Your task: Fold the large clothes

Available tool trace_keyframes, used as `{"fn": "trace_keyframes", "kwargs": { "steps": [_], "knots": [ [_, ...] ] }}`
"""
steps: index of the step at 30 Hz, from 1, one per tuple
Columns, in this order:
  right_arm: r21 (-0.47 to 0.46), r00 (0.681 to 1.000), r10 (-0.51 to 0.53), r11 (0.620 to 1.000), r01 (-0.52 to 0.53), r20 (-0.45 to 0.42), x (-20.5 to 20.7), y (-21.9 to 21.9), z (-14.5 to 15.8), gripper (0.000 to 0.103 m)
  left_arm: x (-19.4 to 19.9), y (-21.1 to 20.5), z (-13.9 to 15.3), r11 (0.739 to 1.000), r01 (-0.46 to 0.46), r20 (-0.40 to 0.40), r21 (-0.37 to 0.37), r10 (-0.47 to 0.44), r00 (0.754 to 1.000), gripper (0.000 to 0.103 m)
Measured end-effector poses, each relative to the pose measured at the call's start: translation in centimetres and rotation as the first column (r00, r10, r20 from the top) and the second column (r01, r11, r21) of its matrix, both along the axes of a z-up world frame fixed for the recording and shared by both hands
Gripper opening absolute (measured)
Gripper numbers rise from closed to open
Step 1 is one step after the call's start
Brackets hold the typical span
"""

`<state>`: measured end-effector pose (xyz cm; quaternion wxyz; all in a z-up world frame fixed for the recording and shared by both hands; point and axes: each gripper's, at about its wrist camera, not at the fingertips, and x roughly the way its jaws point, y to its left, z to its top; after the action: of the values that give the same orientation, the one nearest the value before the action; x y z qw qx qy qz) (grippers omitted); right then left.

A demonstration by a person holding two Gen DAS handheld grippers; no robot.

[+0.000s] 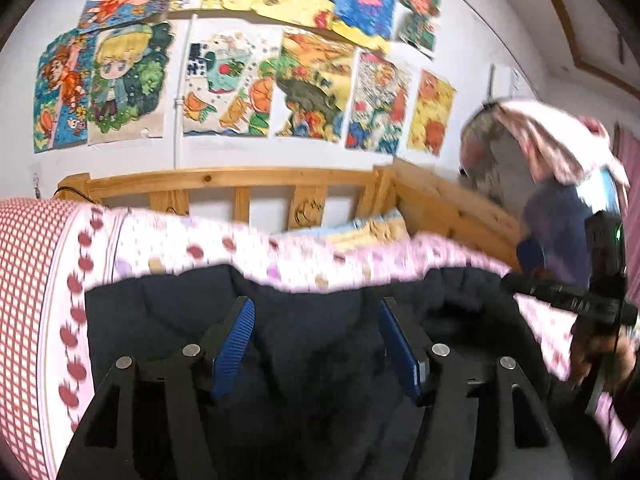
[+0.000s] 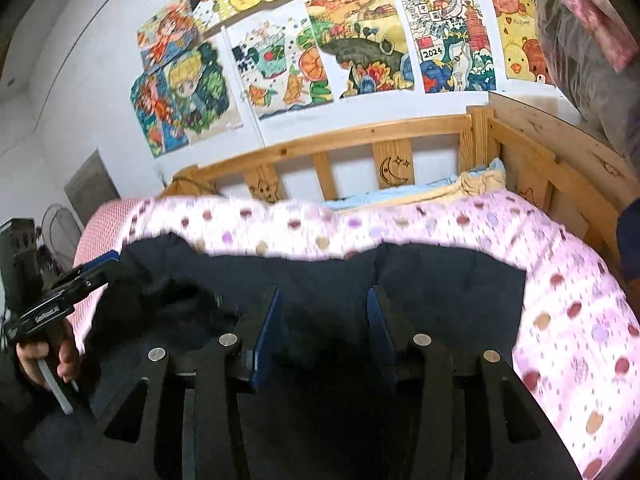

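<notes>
My left claw (image 1: pixel 314 344) and right claw (image 2: pixel 324 330) both gape wide with nothing between their fingers, over the dark garment (image 2: pixel 440 292) spread across the lower middle on the dotted quilt (image 2: pixel 560 280)

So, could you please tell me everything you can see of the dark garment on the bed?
The dark garment is navy-black, soft and slightly padded-looking, lying spread and rumpled on the pink dotted quilt. Its far edge is wavy, and one bunched part on the left looks darker and fuzzier. The left gripper and the right gripper are over it, both open; contact cannot be judged.
</notes>
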<state>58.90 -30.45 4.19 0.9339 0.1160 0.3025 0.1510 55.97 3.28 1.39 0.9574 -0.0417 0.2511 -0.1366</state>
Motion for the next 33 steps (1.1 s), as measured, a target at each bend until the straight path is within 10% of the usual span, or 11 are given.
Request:
{"fn": "trace_keyframes", "kwargs": {
  "steps": [7,12,20,33],
  "knots": [
    [0.175,0.99,0.057,0.984,-0.034,-0.126,5.9,1.9,-1.9,0.04,6.0,-1.5,-1.4,1.0,0.013,-0.166,-0.012,-0.015,0.986,0.062],
    [0.135,0.966,0.159,0.982,-0.133,-0.204,5.7,4.7,-5.9,0.04,6.7,-2.1,-5.0,0.991,0.124,-0.248,-0.048,-0.132,0.96,0.06],
    [0.013,0.922,0.25,0.966,-0.258,-0.295,4.8,6.6,-10.5,0.039,4.8,-4.6,-8.4,0.949,0.234,-0.287,0.212,-0.168,0.943,0.053],
    [-0.108,0.97,0.168,0.976,-0.189,-0.176,2.2,8.2,-12.4,0.038,2.4,-5.9,-10.1,0.901,0.203,-0.22,0.384,-0.124,0.968,0.052]
  ]
}}
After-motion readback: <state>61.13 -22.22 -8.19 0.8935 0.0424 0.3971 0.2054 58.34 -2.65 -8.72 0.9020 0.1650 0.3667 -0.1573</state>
